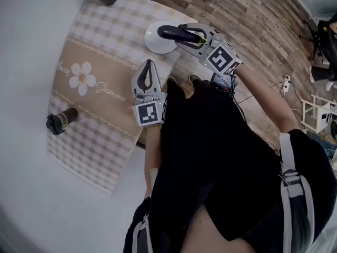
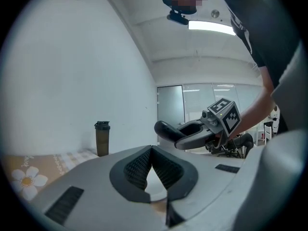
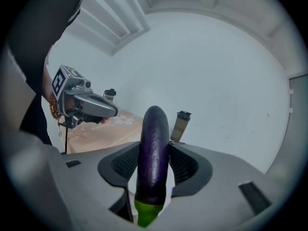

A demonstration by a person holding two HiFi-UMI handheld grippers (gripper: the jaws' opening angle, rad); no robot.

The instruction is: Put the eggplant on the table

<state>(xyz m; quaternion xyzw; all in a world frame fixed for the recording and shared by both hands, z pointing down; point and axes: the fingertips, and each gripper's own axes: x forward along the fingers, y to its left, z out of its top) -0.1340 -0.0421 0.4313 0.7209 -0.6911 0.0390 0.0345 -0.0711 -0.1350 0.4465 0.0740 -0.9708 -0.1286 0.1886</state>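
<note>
place: office | cues: glass partition point(image 2: 197, 100), strip light point(image 2: 211, 26), floor power strip point(image 1: 286, 83)

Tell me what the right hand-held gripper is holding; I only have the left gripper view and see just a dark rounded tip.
Observer: An eggplant. The right gripper view shows its green stem end nearest the camera, with the right hand-held gripper shut on it.
Operator: Where is it over the table?
Observer: In the head view it lies across a white plate at the edge of the checked cloth.
Operator: Anything besides the tall bottle I can see?
Observer: Yes, a small dark bottle at the cloth's left edge in the head view.
</note>
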